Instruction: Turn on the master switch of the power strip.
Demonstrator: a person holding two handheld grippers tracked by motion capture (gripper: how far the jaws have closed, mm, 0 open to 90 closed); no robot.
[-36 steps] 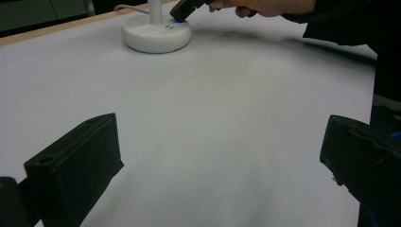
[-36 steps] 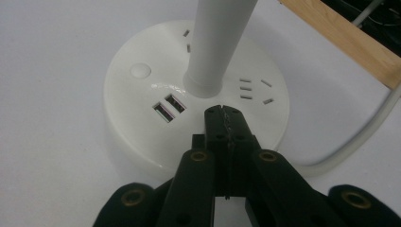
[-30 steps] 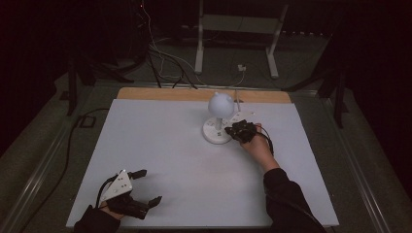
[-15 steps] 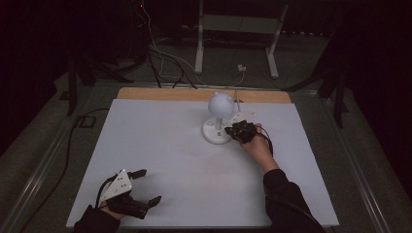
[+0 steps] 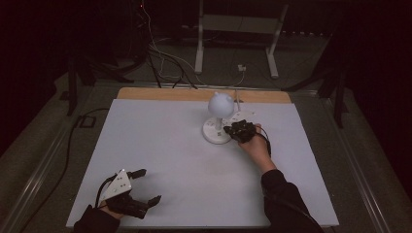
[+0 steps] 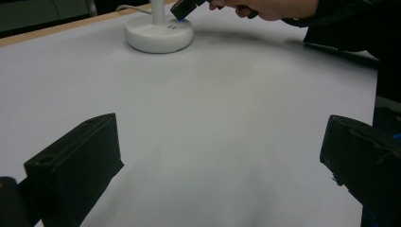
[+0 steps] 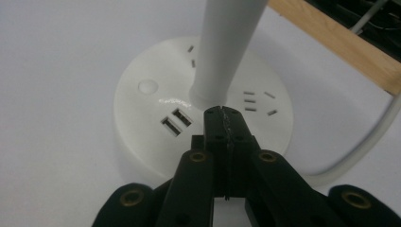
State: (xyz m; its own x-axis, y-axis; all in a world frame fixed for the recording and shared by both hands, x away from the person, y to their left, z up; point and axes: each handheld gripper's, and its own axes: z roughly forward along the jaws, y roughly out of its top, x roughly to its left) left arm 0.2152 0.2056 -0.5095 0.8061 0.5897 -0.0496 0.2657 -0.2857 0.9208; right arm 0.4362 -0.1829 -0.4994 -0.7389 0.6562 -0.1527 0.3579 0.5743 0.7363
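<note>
Standing toward the far middle of the white table [image 5: 160,145], one white desk lamp [image 5: 218,119] has a round base [image 7: 189,123], an upright stem [image 7: 224,52] and a ball-shaped head [image 5: 221,103]. Its white cord [image 7: 369,142] runs off toward the wooden strip [image 5: 165,93] along the far edge. On the base sit two USB ports [image 7: 173,122], one round button [image 7: 148,86] and several socket slots.

One right gripper [image 7: 221,113] has its jaws pressed together, the tips resting over the base just in front of the stem, with nothing between them. One left gripper [image 5: 143,187] lies at the near left, well apart from the lamp, jaws spread wide over bare table.
</note>
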